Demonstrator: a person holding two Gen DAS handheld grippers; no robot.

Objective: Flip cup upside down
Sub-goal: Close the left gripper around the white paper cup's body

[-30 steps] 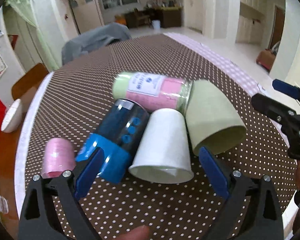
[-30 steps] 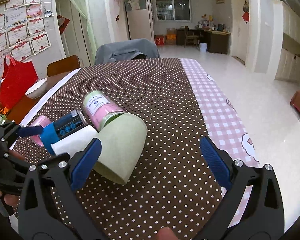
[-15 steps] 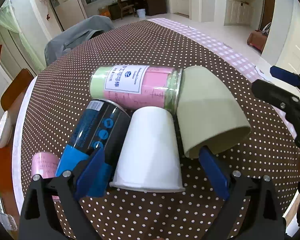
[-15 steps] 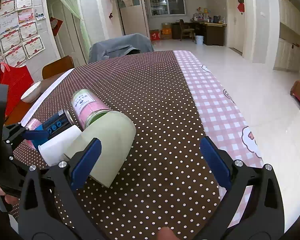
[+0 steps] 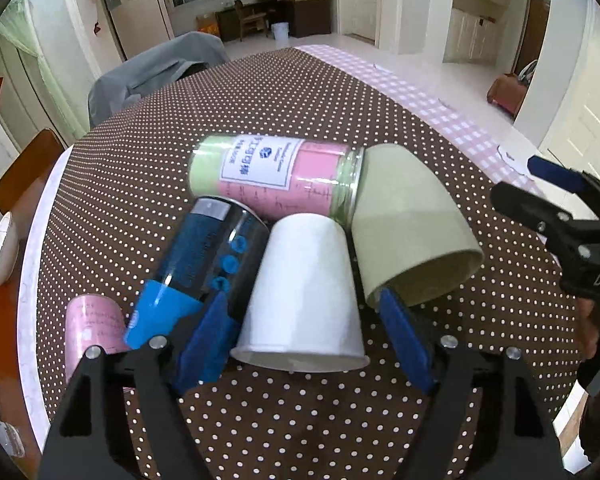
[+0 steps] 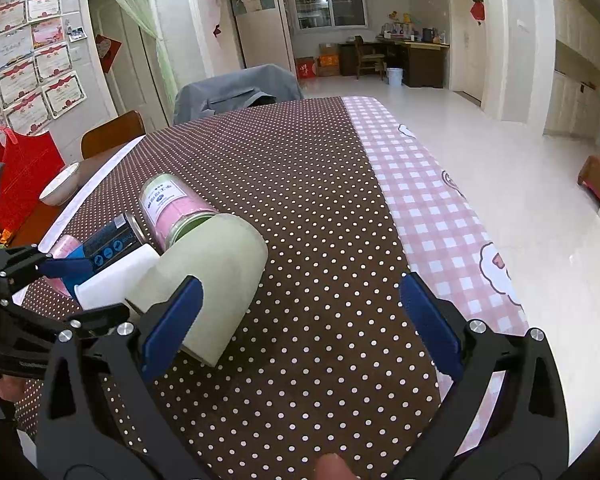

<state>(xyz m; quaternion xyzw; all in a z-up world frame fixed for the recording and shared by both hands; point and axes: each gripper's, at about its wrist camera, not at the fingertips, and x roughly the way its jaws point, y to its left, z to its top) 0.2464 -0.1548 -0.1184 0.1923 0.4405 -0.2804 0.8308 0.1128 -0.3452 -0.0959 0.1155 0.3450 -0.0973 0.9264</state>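
Closer now: left hand-held gripper (image 5: 304,332) apart around white cup (image 5: 304,300) | cup lying sideways | right hand-held gripper (image 6: 300,320) apart

Not much here can be made out. On the black body of the right claw (image 5: 556,216), seen from the left wrist view, white letters read "DAS" before the frame edge cuts them off. The pink-and-green jar (image 5: 276,180) carries a white label with a blue emblem and printed characters, too blurred to read.
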